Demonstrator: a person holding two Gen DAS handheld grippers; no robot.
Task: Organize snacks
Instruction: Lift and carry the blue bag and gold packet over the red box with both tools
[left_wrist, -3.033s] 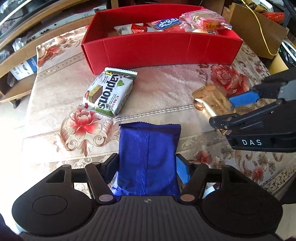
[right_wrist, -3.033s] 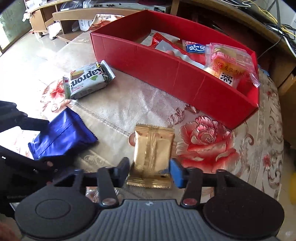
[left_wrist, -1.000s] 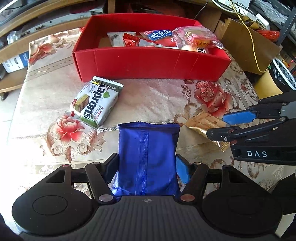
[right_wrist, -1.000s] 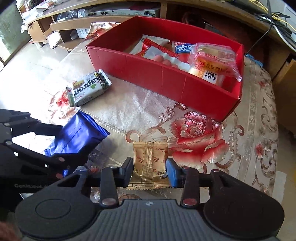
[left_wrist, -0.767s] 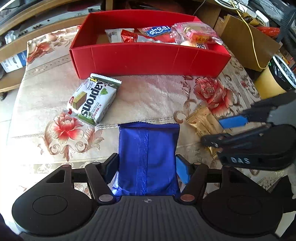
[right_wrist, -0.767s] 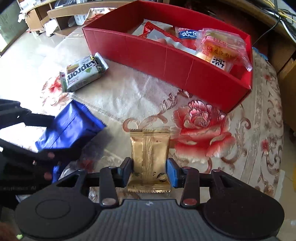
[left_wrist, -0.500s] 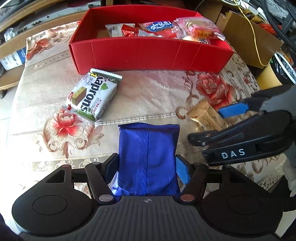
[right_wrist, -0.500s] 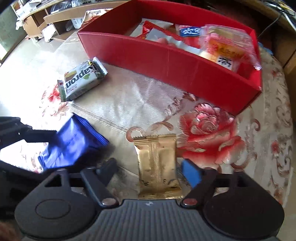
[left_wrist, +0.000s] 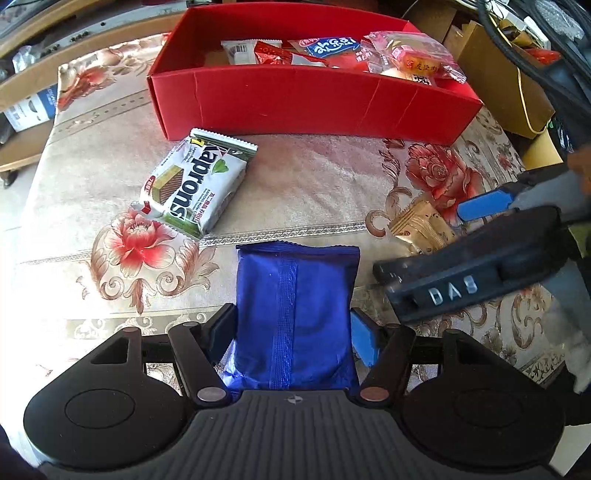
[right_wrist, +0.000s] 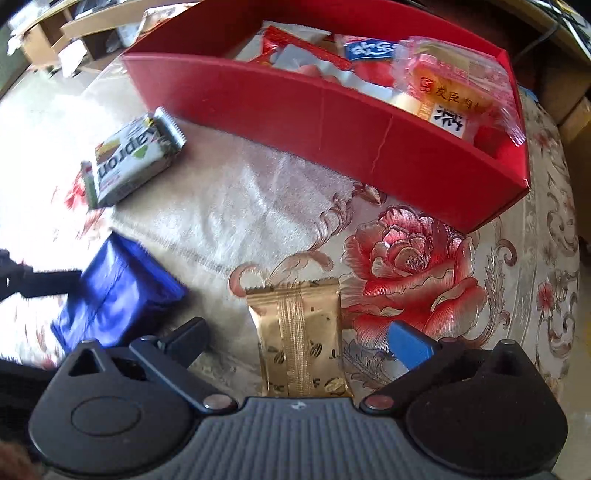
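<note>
left hand-held gripper (left_wrist: 291, 328) clamps the blue foil snack packet (left_wrist: 295, 314). right hand-held gripper (right_wrist: 299, 336) gapes around the gold wrapper (right_wrist: 299, 332): close squarely before lifting toward the red cardboard box (right_wrist: 332, 125).

Box (left_wrist: 314, 103) at 12 o'clock on the cloth-covered table (left_wrist: 314, 184) with several packets inside; wafer pack (left_wrist: 195, 184) just before its left end, at 10; foil pouch (left_wrist: 295, 314) at 6; small sachet (left_wrist: 421, 225) at 3.

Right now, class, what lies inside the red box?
The red box holds several wrapped snacks: a blue-labelled packet, a clear pink pack and red-and-white wrappers. Its near wall and the packs hide whatever lies beneath.
</note>
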